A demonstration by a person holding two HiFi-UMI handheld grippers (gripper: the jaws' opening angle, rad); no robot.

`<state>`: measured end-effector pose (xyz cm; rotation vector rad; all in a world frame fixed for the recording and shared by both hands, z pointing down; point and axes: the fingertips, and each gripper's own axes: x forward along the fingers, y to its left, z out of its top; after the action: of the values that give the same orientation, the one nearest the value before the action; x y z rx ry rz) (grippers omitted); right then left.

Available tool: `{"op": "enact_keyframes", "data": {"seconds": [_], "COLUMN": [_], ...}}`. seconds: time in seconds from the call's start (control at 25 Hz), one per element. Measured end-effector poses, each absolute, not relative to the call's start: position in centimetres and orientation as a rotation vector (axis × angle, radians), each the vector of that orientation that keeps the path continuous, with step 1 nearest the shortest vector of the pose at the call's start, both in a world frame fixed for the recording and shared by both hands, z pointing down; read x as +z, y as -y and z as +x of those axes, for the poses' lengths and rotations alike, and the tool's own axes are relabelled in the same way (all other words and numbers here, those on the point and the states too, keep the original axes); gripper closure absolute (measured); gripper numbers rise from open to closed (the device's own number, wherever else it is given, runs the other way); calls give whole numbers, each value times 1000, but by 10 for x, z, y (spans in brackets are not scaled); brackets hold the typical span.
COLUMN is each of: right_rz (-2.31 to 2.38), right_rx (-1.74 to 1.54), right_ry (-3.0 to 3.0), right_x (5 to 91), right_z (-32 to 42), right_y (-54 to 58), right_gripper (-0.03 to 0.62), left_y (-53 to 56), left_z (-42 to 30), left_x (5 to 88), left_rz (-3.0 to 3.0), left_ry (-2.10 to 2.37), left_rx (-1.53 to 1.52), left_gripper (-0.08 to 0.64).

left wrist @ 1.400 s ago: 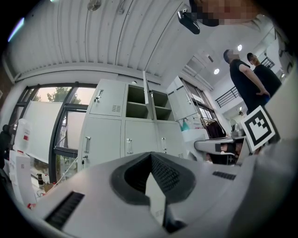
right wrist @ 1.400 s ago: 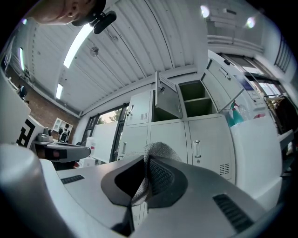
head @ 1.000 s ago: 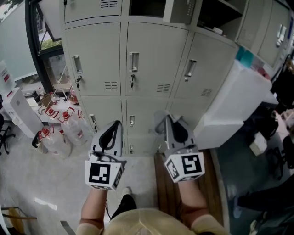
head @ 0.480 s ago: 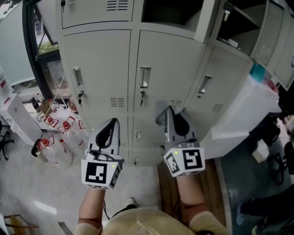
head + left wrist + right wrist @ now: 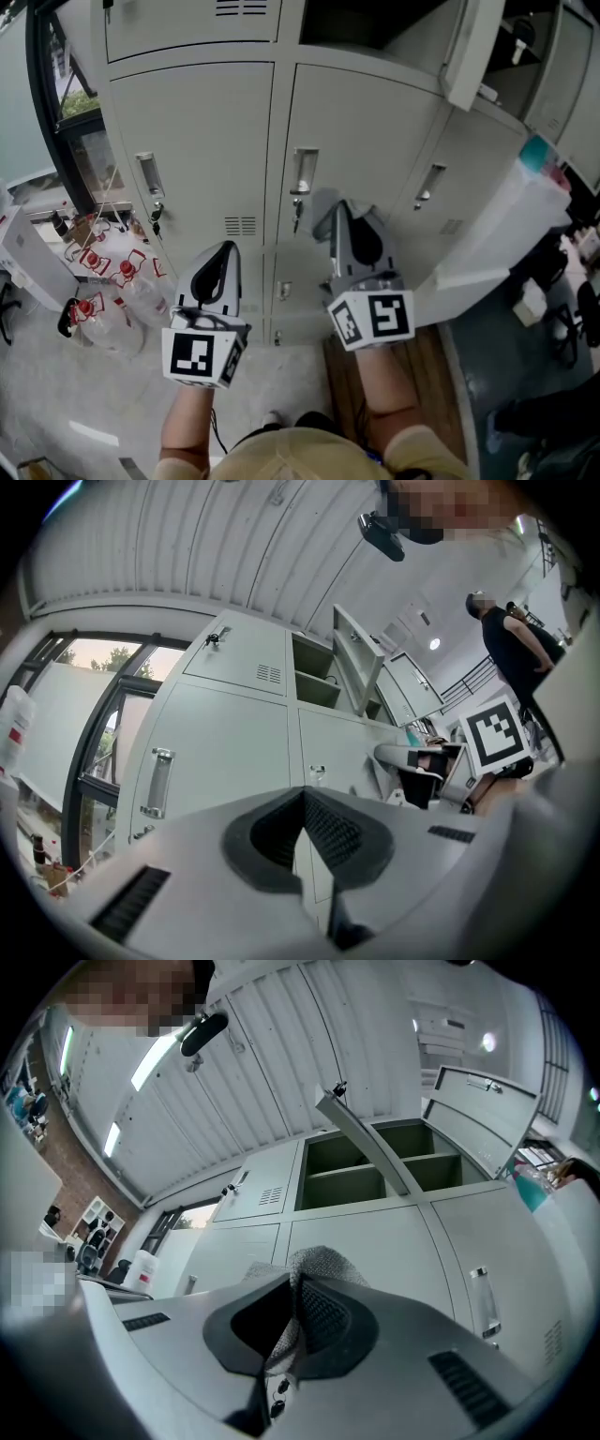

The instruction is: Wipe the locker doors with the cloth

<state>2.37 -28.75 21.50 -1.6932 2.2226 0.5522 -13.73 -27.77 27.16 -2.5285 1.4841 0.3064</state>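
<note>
Lockers have swelled in the head view over the last second: the person has stepped in, and both grippers have come up from the lower row to the middle one. The right gripper (image 5: 341,217) is clamped on the cloth (image 5: 322,210), a grey knitted wad that bulges out past the jaw tips in the right gripper view (image 5: 315,1262). It now sits against the middle door (image 5: 366,131), at about 5 o'clock from the handle (image 5: 303,172) and just beside it. Whether the cloth already presses on the metal cannot be told. I judge this to be the approach ending, with wiping of this door about to start and no door visibly wiped yet.

The left gripper (image 5: 221,255) hangs at 9 o'clock from the right one, off the locker doors (image 5: 192,131), jaws closed together on nothing.

Room for a stroke is best from 12 to 2 o'clock of the cloth, where the panel is flat and bare up to its top edge. At 11 o'clock the handle stands proud, with a key (image 5: 295,216) dangling under it that the cloth could snag. An open door (image 5: 474,47) juts out far up at 1 o'clock, and a white box (image 5: 506,220) crowds the space at 3 o'clock, so wide sweeps to the right look cramped. Bottles (image 5: 103,300) lie on the floor at 8 o'clock, well clear of both grippers.
</note>
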Motion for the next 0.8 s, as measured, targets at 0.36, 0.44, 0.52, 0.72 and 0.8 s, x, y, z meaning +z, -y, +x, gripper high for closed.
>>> {"op": "enact_keyframes", "data": {"seconds": [0.36,0.44,0.52,0.72,0.8], "right_rz": [-1596,-1578,-1559,-1524,-1508], "right_rx": [596,614,620,661,668], "right_ry": [-2232,-2238,-2244,-2258,-2265], "right_x": [198,193,189,180,178], "right_z": [13,14,16,15,14], "right_y": [315,322,328,345,351], "right_gripper": [588,588,588,588,588], "left_y": [292,295,297,303,305], "left_z": [-141,-139,-137,-132,-132], "left_x": [265,263,259,254,254], "left_rz": [-2470,-2452,-2428,-2380,-2364], "left_ry": [-1547,-1569,-1588,-1629,-1651], "left_rx": [326,335,343,344,340], "left_gripper": [558,558,560,558,558]}}
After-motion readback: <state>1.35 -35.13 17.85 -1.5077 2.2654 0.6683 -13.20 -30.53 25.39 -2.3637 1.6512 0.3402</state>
